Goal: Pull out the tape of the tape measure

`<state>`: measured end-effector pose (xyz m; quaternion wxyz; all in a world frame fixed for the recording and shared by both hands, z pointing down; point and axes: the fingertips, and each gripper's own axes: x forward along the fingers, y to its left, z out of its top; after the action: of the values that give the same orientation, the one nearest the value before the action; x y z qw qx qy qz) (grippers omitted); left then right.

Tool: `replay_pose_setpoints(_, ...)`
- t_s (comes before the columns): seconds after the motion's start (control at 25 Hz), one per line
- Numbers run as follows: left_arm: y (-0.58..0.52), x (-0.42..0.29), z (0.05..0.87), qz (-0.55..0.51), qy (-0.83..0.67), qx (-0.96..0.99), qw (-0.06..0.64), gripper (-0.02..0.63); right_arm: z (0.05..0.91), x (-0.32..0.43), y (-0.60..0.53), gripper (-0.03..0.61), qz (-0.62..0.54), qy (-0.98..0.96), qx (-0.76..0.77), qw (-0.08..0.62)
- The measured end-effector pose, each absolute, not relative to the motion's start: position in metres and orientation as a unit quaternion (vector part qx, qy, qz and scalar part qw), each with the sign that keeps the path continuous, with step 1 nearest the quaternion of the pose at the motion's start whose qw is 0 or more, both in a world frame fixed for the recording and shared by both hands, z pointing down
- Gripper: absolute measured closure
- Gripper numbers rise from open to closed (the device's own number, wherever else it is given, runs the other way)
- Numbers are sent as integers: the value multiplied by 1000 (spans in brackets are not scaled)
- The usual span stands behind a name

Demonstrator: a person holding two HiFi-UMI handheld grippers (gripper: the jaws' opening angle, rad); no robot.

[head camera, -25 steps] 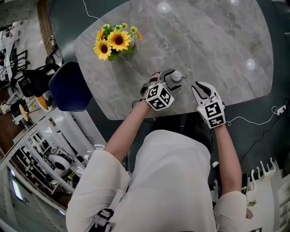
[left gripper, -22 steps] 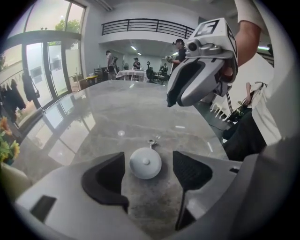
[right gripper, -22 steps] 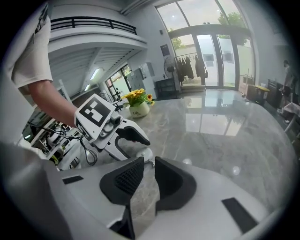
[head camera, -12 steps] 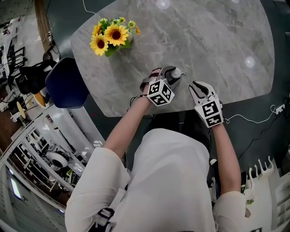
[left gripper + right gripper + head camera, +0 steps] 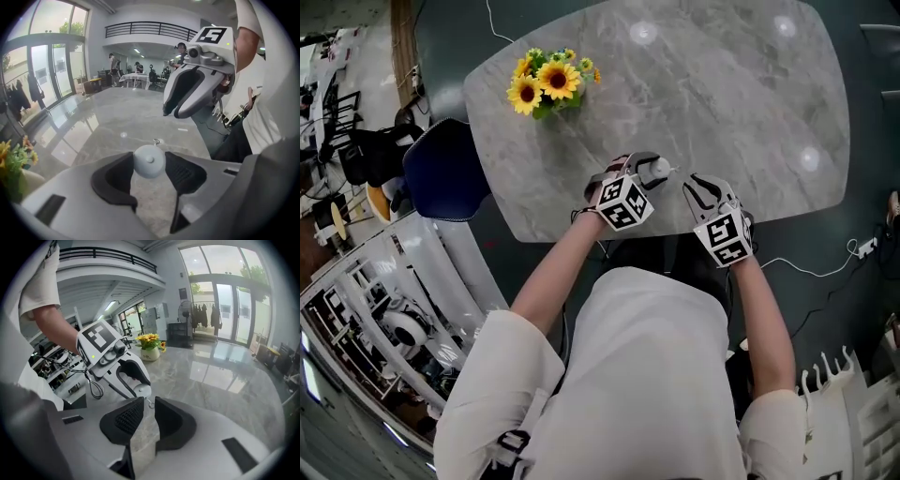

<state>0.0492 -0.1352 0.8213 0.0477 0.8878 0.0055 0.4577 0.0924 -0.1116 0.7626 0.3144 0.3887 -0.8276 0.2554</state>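
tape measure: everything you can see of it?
The tape measure is a small, round, pale plastic-looking case with a centre button and a metal ring on its far edge. The left gripper has just closed its jaws on the sides, pads pressing. The ring lies at the tips of the right gripper, whose jaws stand slightly apart. No tape shows.

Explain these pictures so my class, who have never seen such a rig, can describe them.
No robot here: a person in a white shirt holds a handheld two-jaw gripper in each hand, each bearing a marker cube. The head view looks down from the person's head; each gripper view rides on one gripper, looking along its jaws. On the grey marble table stand yellow sunflowers; a blue chair is beside it. The left gripper has just closed on a small round pale tape measure. The right gripper is open, its jaws slightly apart, with the tape's little metal ring at their tips.
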Motion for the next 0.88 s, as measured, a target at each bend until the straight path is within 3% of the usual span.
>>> replay_pose_setpoints(0.56,-137,63,685,422,-60,898,111,397,665,96,-121,466,92,-855,352,371)
replay_pose_setpoints(0.88,-133,70,625,408,-86,903,101,397,618,91,-123,454,-8,-849,333,410)
